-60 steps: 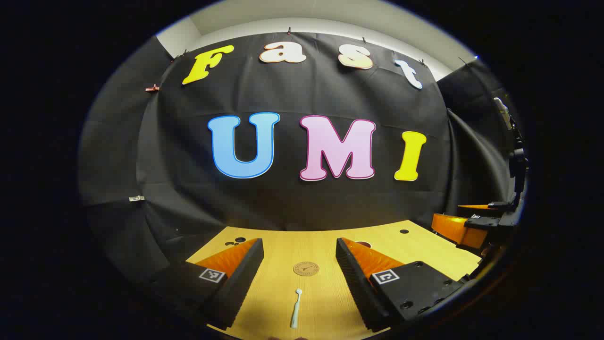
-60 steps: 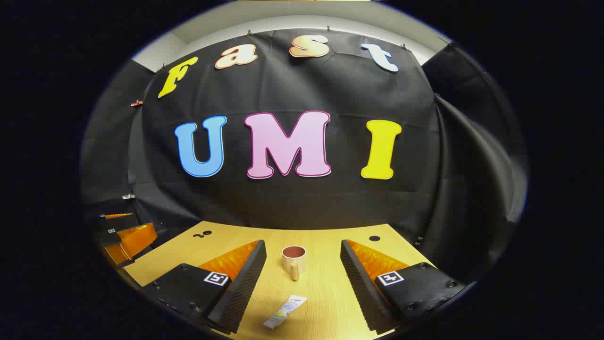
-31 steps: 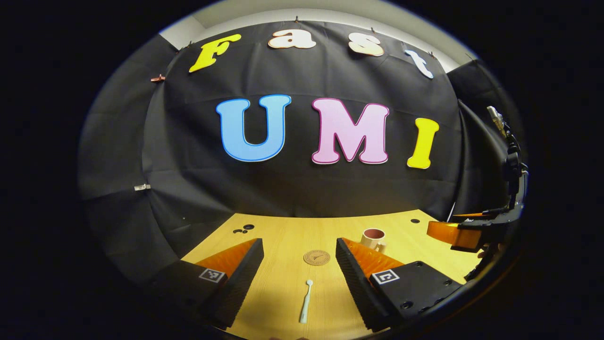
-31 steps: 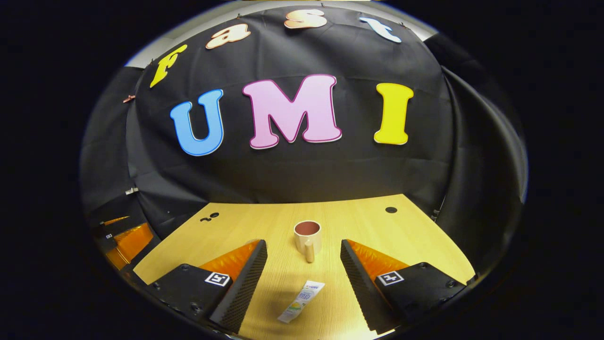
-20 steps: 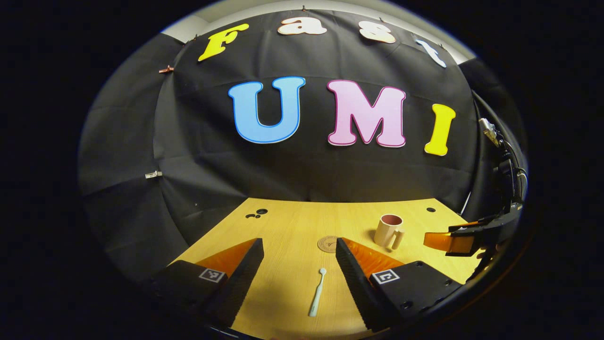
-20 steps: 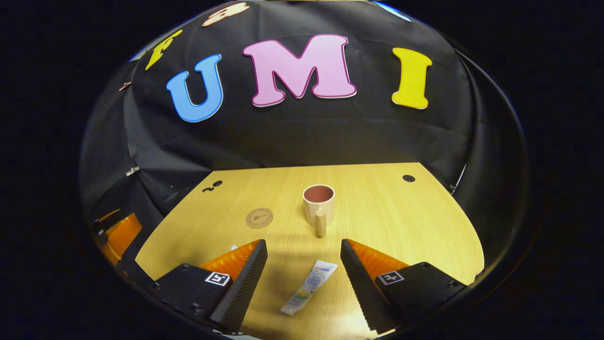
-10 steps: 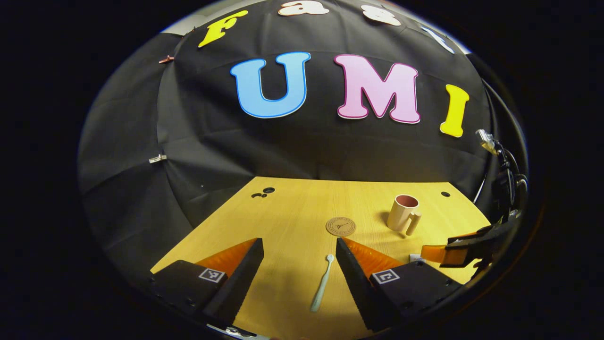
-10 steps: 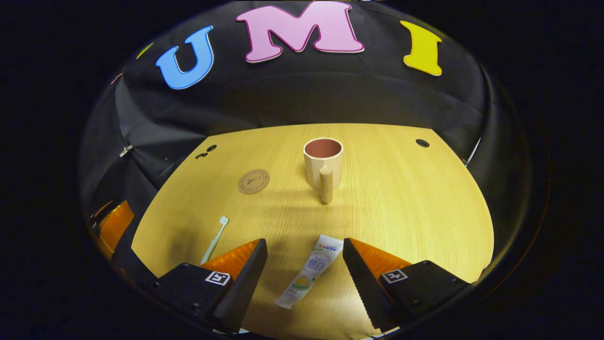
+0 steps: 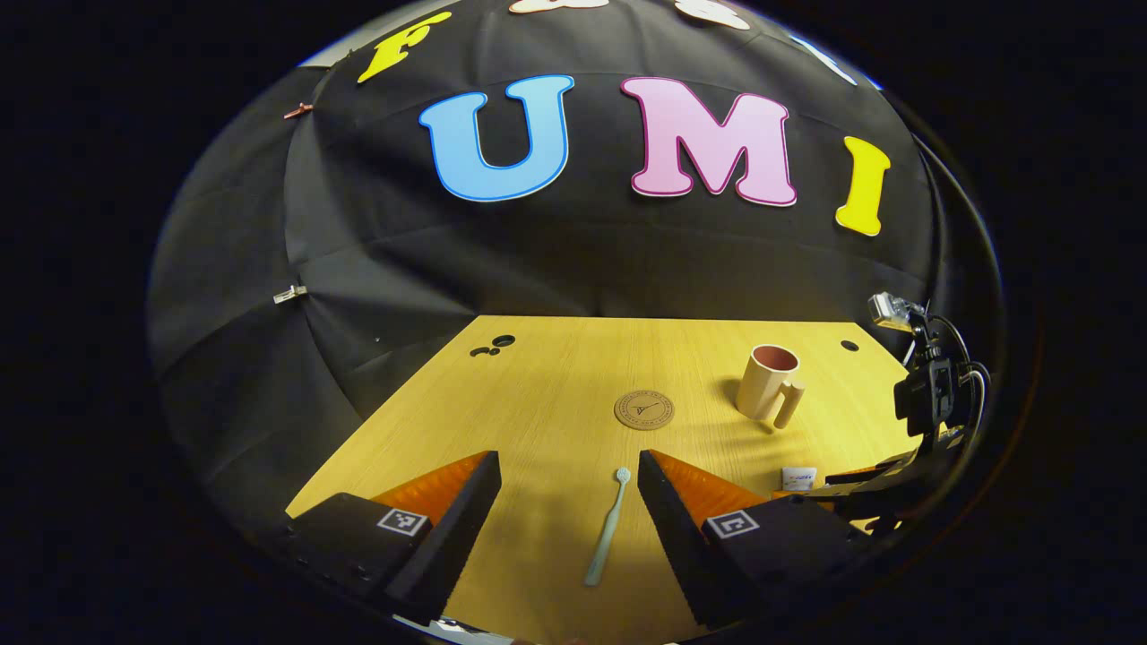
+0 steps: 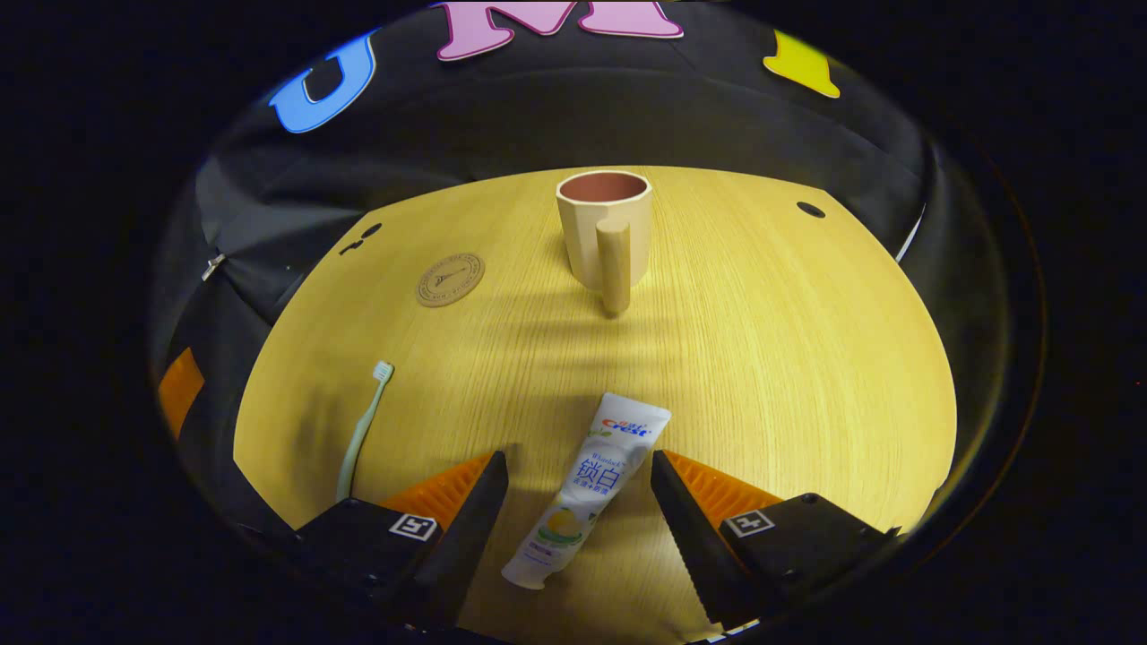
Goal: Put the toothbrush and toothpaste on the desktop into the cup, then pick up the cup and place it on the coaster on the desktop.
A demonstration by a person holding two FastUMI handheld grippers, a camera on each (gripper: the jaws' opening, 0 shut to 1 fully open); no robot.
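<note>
Toothpaste (image 10: 587, 488) lies flat between the wide-open right gripper (image 10: 578, 502), crimped end pointing toward the cup (image 10: 602, 228); left gripper (image 9: 566, 515) open around the toothbrush (image 9: 607, 527).

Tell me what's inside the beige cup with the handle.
The beige handled cup stands upright on the wooden desktop. Its reddish-brown inner wall shows with nothing sticking out; the bottom is hidden by the rim. The white toothpaste tube and pale green toothbrush lie outside it.
</note>
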